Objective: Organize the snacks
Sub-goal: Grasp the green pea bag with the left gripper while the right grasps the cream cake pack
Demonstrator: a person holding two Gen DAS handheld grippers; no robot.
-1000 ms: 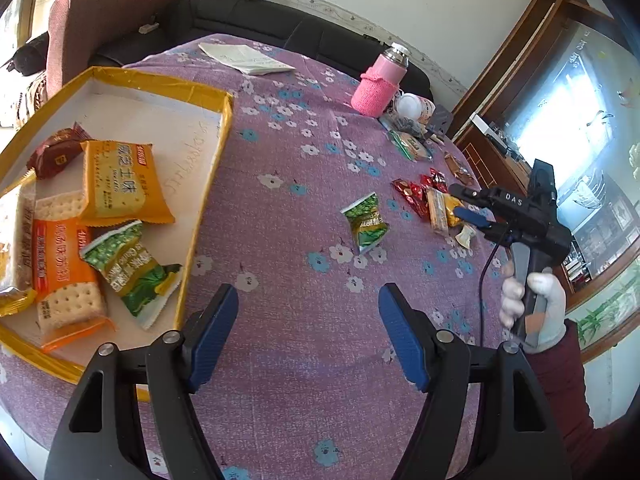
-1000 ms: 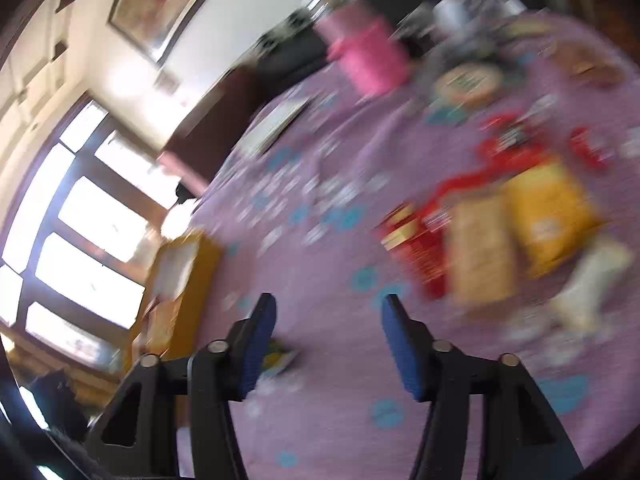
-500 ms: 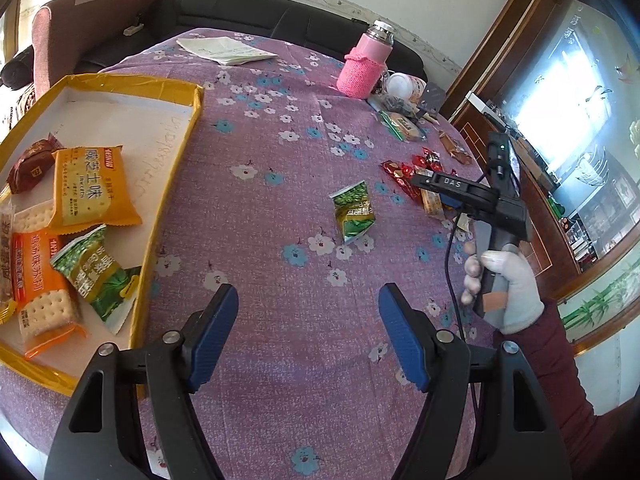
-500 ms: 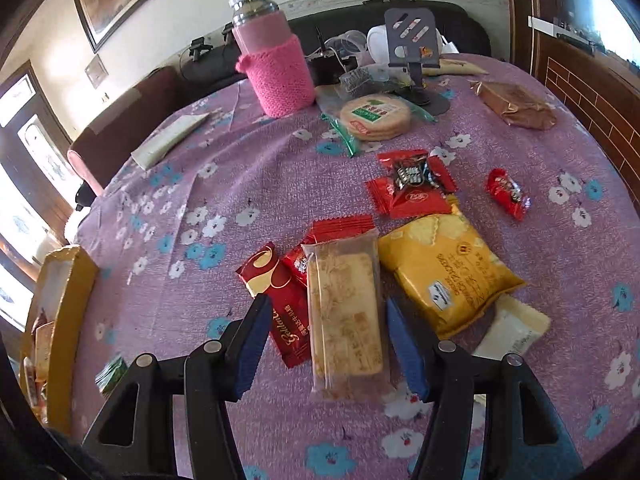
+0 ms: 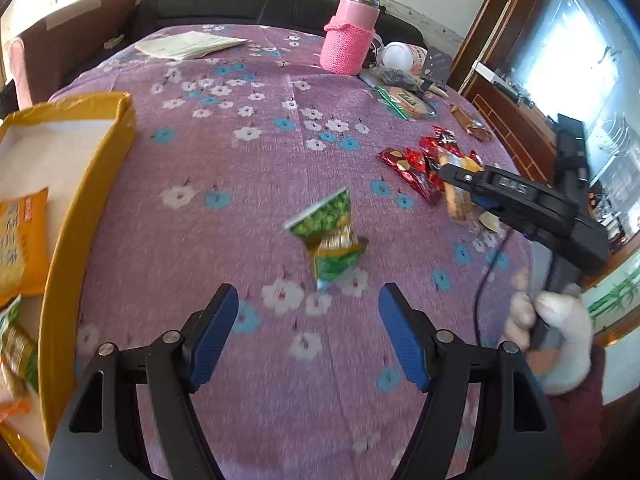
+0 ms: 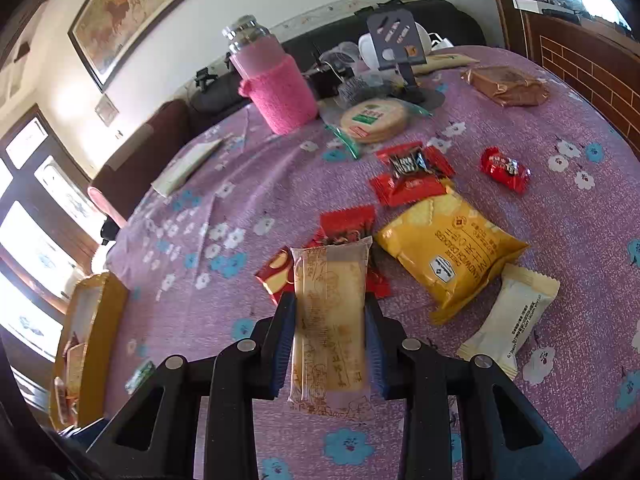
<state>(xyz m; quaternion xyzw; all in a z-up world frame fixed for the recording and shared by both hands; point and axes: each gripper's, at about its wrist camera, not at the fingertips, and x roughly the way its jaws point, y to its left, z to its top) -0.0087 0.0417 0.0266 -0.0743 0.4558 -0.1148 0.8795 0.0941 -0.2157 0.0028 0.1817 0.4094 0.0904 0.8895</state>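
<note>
My right gripper is shut on a long beige cracker packet at the near edge of a snack pile. My left gripper is open and empty, just short of a green snack packet lying alone on the purple flowered cloth. The yellow-rimmed tray at the left holds an orange packet and other snacks. From the left wrist view the right gripper is over the pile at the right.
Around the pile lie a yellow cracker bag, a white packet, red wrappers and a red candy. A pink-sleeved flask, round biscuits, a phone stand and papers stand farther back.
My right gripper has closed on the beige cracker packet it was hovering over. My left gripper has moved closer to the green packet, with the tray sliding off to the left.
</note>
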